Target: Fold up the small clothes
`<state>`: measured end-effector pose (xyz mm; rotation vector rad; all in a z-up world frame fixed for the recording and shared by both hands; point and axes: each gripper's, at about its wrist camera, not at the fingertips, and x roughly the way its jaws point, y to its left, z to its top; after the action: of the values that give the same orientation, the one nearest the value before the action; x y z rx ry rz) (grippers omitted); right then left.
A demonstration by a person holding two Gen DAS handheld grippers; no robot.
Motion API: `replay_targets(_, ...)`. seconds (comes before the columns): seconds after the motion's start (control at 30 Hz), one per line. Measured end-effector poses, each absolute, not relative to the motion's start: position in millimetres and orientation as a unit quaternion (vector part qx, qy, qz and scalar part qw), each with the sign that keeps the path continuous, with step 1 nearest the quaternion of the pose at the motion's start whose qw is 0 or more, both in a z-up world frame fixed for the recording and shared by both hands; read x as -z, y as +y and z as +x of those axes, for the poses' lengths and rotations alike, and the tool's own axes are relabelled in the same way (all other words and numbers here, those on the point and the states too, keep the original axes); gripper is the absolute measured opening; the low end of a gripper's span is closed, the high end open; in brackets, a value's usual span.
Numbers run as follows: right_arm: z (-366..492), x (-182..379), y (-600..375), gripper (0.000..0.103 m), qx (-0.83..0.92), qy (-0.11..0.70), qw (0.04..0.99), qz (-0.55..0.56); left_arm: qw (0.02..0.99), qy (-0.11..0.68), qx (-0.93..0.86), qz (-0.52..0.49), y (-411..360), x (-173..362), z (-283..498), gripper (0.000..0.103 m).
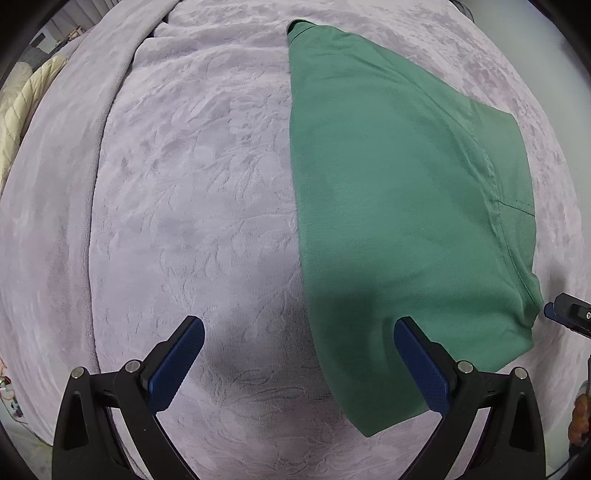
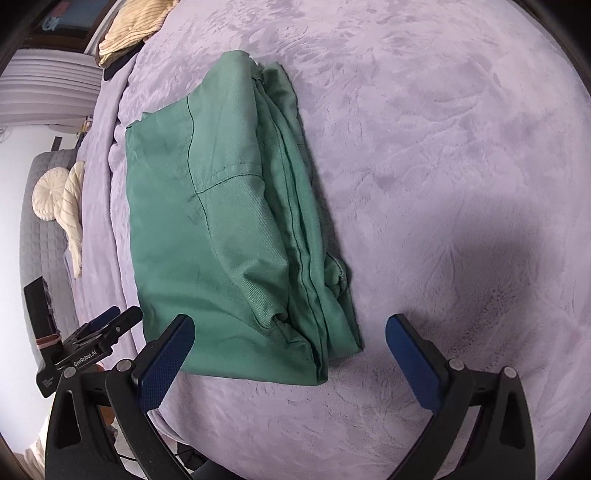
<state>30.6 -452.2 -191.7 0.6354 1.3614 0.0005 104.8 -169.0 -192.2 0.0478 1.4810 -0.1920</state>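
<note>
We find the left tool (image 1: pixel 299 354) standing wide, its two blue pads apart with nothing between them; the right-hand pad (image 1: pixel 421 365) overlaps the lower edge of the green garment (image 1: pixel 399 206) in the picture, but we cannot tell whether it touches the cloth or hangs above it. The right tool (image 2: pixel 290 350) is likewise wide and holds nothing; its left-hand pad (image 2: pixel 166 362) sits in front of the garment's near corner, contact again unclear.

Each tool appears in the other's view only in part. In the left wrist view the right tool (image 1: pixel 569 314) is cut off at the right edge of the frame, just beside the garment's lower right corner. In the right wrist view the left tool (image 2: pixel 96 332) shows at lower left with lettering on its body, its tips just beside the garment's near left corner.

The green garment (image 2: pixel 229 221) lies folded on a lilac plush blanket (image 1: pixel 184 184). The left wrist view shows it as one smooth flat panel with a seam running down its right side, filling the right half of the frame. The right wrist view alone shows the stacked layers: several fabric edges bunched along the garment's right side and a hem opening near its lower right. What kind of garment it is we cannot make out.

The right wrist view also shows cream cushions (image 2: pixel 59 199) at the left of the frame and a cream ribbed fabric (image 2: pixel 129 29) at upper left.
</note>
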Motion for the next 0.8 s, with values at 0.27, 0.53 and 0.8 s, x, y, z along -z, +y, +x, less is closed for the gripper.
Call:
replay_targets(0.27, 61, 188, -470, 0.103, -0.039, 0.595, 0.745, 0.298, 0.733, 0.664, 0.136, -0.058, -156, 201, 145, 0.103)
replay_targets(0.53, 101, 225, -473, 0.103, -0.087, 0.612, 0.724, 0.308, 0.690, 0.691, 0.195, -0.094, -177, 245, 164, 0.103)
replay_targets(0.8, 139, 218, -439, 0.103, -0.172, 0.600, 0.727, 0.287, 0.694, 0.686, 0.203, -0.080, -217, 251, 174, 0.103)
